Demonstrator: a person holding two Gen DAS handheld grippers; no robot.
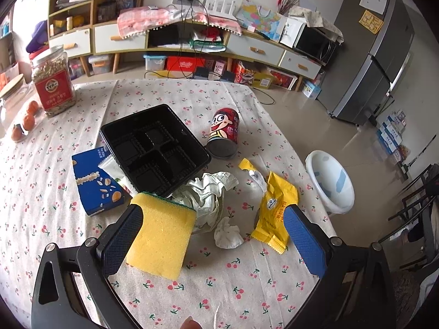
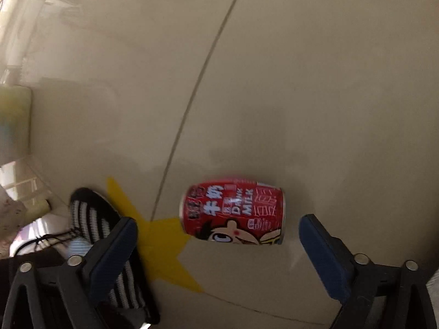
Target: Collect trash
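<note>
- The right gripper (image 2: 218, 242) points down at the floor (image 2: 301, 82), jaws wide apart and holding nothing.
- A red milk can (image 2: 233, 211) lies on its side just ahead of it, between the two pads but not touched.
- The left gripper (image 1: 214, 235) is wide apart too, above the table (image 1: 247, 288).
- Ahead of it still wait a yellow wrapper (image 1: 274, 211), crumpled paper (image 1: 205, 194), a black tray (image 1: 156, 148), another red can (image 1: 223, 133) and a blue box (image 1: 96, 181).
- The white bin (image 1: 330, 182) stands on the floor to its right.
- Most of the job looks still to do.

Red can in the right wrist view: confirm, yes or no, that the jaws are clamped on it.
No. The red can lies on the floor between wide-open jaws of the right gripper, with clear gaps on both sides.
</note>
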